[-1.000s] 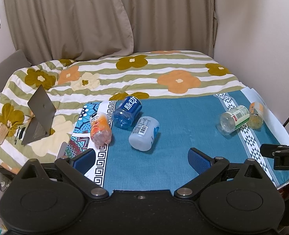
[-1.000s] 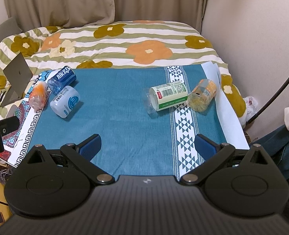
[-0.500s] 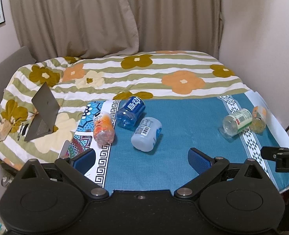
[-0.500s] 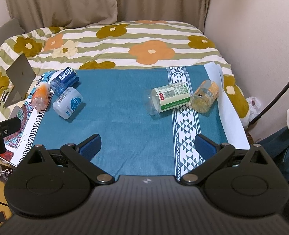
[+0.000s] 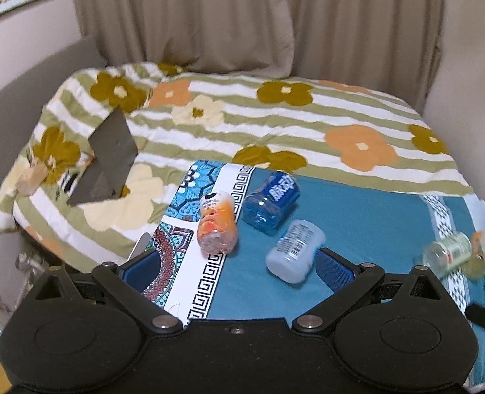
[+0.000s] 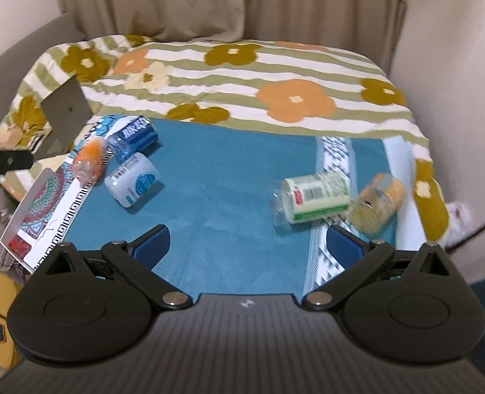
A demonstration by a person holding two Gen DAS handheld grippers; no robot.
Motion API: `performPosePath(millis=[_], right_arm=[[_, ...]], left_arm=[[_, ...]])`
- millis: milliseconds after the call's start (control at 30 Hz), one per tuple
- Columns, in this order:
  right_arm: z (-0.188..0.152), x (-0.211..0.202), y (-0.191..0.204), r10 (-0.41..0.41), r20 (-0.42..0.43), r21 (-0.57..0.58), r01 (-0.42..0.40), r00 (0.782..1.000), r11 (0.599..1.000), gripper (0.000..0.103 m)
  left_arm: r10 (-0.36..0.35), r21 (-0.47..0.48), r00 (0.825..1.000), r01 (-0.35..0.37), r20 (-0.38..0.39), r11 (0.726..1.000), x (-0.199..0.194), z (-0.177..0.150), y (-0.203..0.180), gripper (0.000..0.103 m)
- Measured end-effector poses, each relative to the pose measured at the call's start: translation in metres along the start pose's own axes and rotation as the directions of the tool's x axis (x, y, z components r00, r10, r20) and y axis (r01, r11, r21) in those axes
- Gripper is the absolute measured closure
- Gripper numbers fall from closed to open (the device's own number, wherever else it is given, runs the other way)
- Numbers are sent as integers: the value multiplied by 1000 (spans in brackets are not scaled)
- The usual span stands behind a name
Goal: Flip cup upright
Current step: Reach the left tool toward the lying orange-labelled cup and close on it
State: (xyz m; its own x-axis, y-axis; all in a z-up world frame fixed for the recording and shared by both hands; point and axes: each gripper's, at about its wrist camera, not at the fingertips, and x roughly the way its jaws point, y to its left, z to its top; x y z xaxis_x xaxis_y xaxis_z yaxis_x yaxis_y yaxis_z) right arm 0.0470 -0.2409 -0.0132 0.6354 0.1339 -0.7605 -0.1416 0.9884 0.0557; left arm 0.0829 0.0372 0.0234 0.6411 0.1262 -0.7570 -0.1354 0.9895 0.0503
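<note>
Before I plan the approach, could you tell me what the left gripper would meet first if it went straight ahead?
Probably the orange-labelled cup, lying on its side just ahead between the open left gripper fingers. The pale cup lies near the right finger; depth is unclear.

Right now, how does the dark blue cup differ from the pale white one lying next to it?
The dark blue cup has see-through blue plastic and a blue label with white characters; the white cup is cloudy white, and the right wrist view shows a barcode and a light blue patch on it. The blue cup lies farther back, near the orange cup; the white cup lies closer to the left hand-held gripper. Both lie on their sides on the teal cloth.
</note>
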Motion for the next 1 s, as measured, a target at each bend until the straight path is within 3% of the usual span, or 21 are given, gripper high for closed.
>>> performPosePath(millis=[367, 700, 1000], right_arm=[[6, 62, 15, 65, -127, 68, -57, 990, 996, 0], [17, 115, 48, -24, -227, 56, 38, 974, 998, 0], [27, 141, 64, -50, -253, 110, 81, 966, 991, 0]], left_arm=[[-85, -77, 981, 72, -176, 994, 107, 46, 39, 4], [-150, -117, 920, 115, -363, 986, 208, 57, 58, 17], [-195, -120, 877, 158, -439, 980, 246, 57, 64, 25]])
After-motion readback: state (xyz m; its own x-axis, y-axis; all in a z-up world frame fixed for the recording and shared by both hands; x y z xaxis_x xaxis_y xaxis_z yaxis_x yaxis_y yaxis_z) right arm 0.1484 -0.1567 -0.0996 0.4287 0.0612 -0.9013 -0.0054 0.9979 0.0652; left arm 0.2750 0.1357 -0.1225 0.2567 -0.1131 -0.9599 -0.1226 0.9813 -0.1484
